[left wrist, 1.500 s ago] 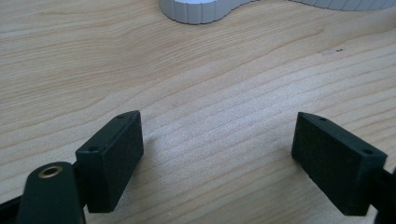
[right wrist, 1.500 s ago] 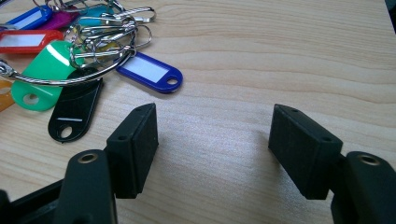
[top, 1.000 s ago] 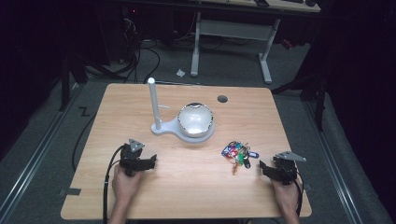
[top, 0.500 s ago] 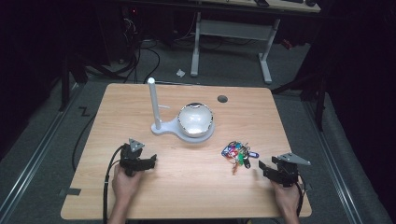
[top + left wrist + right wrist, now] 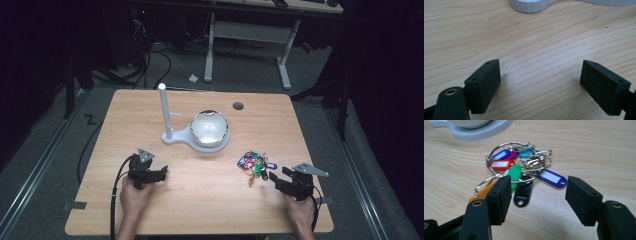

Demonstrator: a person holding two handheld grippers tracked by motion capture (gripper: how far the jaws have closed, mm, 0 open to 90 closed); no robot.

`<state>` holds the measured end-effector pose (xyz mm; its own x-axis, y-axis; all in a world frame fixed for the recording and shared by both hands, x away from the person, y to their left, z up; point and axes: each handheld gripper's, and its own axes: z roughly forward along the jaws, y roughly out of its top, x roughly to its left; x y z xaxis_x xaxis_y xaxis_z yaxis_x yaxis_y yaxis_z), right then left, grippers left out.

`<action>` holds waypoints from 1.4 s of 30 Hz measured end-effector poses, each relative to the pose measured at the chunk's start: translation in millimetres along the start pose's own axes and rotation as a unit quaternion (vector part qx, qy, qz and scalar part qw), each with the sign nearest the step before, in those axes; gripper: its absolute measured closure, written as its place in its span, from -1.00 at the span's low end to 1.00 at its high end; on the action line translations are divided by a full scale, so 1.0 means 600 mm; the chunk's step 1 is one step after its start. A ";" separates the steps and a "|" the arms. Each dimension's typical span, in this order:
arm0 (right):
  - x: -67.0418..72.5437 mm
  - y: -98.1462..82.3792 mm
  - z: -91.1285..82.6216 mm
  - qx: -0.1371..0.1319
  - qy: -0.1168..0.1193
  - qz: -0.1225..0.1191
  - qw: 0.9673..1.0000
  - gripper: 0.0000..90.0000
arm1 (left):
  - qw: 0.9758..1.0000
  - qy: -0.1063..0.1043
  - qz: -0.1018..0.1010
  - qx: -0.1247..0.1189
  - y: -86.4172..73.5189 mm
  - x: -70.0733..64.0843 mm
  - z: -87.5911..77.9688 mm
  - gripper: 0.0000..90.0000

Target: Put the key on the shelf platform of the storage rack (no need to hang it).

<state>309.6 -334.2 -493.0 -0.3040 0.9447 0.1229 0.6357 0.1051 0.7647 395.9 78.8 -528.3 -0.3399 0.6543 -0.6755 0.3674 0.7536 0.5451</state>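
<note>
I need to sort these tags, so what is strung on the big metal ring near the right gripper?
The large metal key ring holds plastic tags: blue, red, green, black, orange. Small chains cover the middle ones; a jaw hides part of the orange.

No writing, brand, number or sign can be read anywhere here. The key tags (image 5: pixel 524 167) on their ring, lying toward the right front part of the surface (image 5: pixel 210 200), carry paper label windows — the blue (image 5: pixel 551 177), red (image 5: pixel 499 164) and smaller blue ones show white inserts — but each insert is blank as far as the right gripper view shows. The white stand (image 5: pixel 197 135) bears no visible marking.
</note>
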 end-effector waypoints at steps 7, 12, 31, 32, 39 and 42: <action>0.023 0.005 0.009 0.007 0.016 -0.018 1.000 -0.12 | 1.000 -0.003 0.007 0.000 0.000 0.001 0.000 -0.62; 0.044 0.020 0.017 0.012 0.030 -0.046 0.998 -0.06 | 1.000 -0.003 0.005 0.000 0.000 0.001 0.000 -0.62; 0.086 0.054 0.081 0.059 0.056 -0.093 0.992 0.15 | 1.000 -0.006 0.012 0.001 0.000 0.003 -0.001 -0.62; 0.087 0.054 0.085 0.059 0.055 -0.095 0.992 0.16 | 1.000 -0.006 0.013 0.001 0.000 0.003 -0.001 -0.62; 0.092 0.055 0.112 0.090 0.047 -0.105 0.989 0.25 | 1.000 -0.005 0.012 0.001 0.000 0.003 -0.001 -0.62; 0.094 0.055 0.119 0.100 0.039 -0.114 0.988 0.33 | 1.000 -0.005 0.011 0.001 0.000 0.002 -0.001 -0.62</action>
<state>364.3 -255.3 -506.2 -0.5048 0.8631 0.0160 0.6696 0.3797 0.6383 395.0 79.8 -529.0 -0.3223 0.6705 -0.6682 0.3767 0.7384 0.5593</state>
